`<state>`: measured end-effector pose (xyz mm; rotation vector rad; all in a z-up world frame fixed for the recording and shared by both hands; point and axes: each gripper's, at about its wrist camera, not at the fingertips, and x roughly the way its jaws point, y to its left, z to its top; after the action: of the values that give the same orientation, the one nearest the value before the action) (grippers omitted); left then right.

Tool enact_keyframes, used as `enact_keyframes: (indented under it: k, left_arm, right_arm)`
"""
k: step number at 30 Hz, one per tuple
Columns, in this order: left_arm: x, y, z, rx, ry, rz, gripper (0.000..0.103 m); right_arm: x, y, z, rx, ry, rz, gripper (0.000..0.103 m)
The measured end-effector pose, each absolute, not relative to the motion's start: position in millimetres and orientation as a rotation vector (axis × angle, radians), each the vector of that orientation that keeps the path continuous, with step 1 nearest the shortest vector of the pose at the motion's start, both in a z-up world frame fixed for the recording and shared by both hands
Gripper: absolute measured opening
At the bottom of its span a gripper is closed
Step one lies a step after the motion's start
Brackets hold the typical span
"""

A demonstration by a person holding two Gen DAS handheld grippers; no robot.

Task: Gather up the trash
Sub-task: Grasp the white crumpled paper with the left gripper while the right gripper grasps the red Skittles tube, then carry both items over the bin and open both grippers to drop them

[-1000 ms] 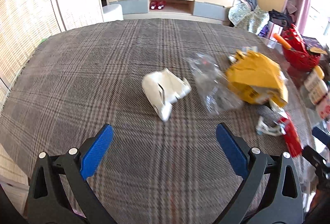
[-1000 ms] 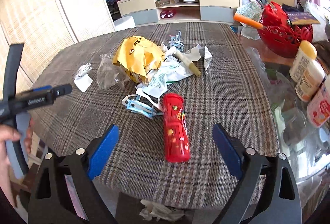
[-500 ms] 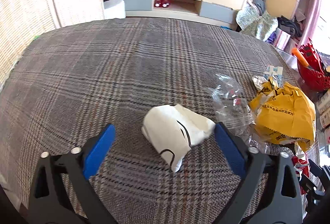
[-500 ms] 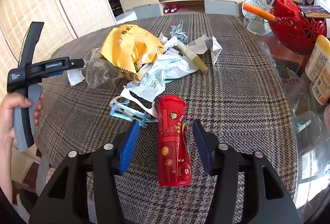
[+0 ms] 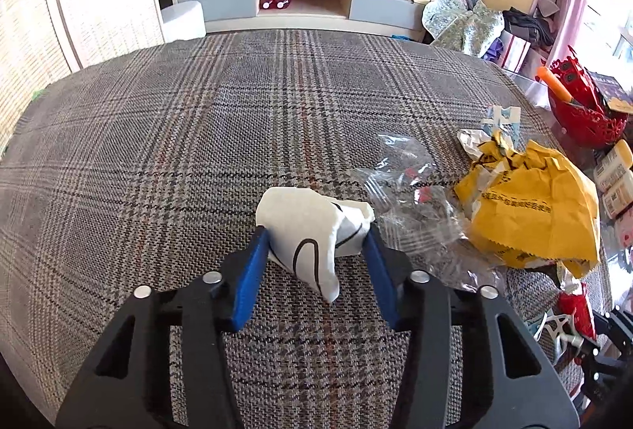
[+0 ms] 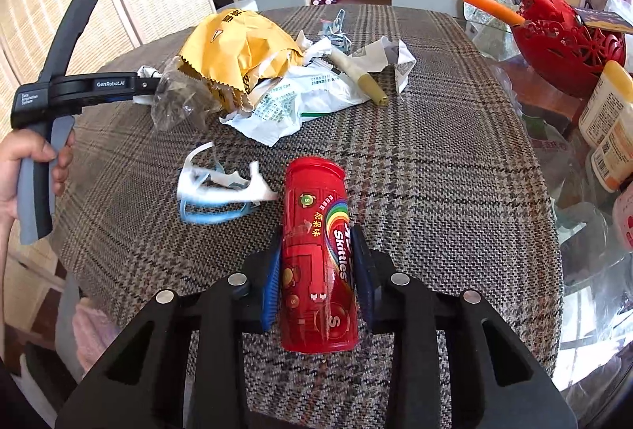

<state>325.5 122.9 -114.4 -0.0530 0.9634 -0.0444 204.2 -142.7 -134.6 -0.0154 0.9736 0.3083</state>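
Right wrist view: red Skittles tube [image 6: 318,255] lying flat, right gripper [image 6: 318,267] now clamped on it; left gripper [image 5: 314,263], earlier wide, pinches crumpled white paper [image 5: 312,231].

- Tabletop [image 5: 198,136]: brown and grey plaid weave.
- Crumpled paper [image 5: 312,231]: white with black curved lines.
- Bag [image 5: 534,207]: yellow with black print.
- Candy tube [image 6: 318,255]: red with a rainbow stripe and white lettering.
- Tool pads [image 5: 249,282]: blue on black arms.
- Basket [image 6: 561,45]: red openwork.

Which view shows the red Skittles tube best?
The right wrist view: the Skittles tube lies full length with its label readable, the jaws closed on it. The left wrist view shows only a red sliver at its right edge.
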Motion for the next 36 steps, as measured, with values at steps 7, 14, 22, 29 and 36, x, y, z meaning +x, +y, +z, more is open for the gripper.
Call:
enact_keyframes:
  k: [7, 14, 22, 29, 36]
  left_arm:
    - [300, 122, -98, -0.021, 0.944, -0.045, 0.027]
    - [260, 108, -74, -0.002, 0.913, -0.071, 0.025]
    - [184, 71, -43, 0.016, 0.871, -0.128, 0.025]
    - [105, 35, -18, 0.010, 0.837, -0.194, 0.025]
    - [37, 2, -46, -0.036, 0.884, -0.294, 0.025]
  right_arm:
    - [194, -150, -133, 0.029, 0.986, 0.321, 0.033]
    - [166, -160, -116, 0.050, 0.966, 0.307, 0.033]
    - [120, -170, -85, 0.063, 0.924, 0.310, 0.033]
    - [60, -179, -68, 0.053, 0.898, 0.302, 0.033]
    - [14, -189, -88, 0.068, 0.927, 0.261, 0.033]
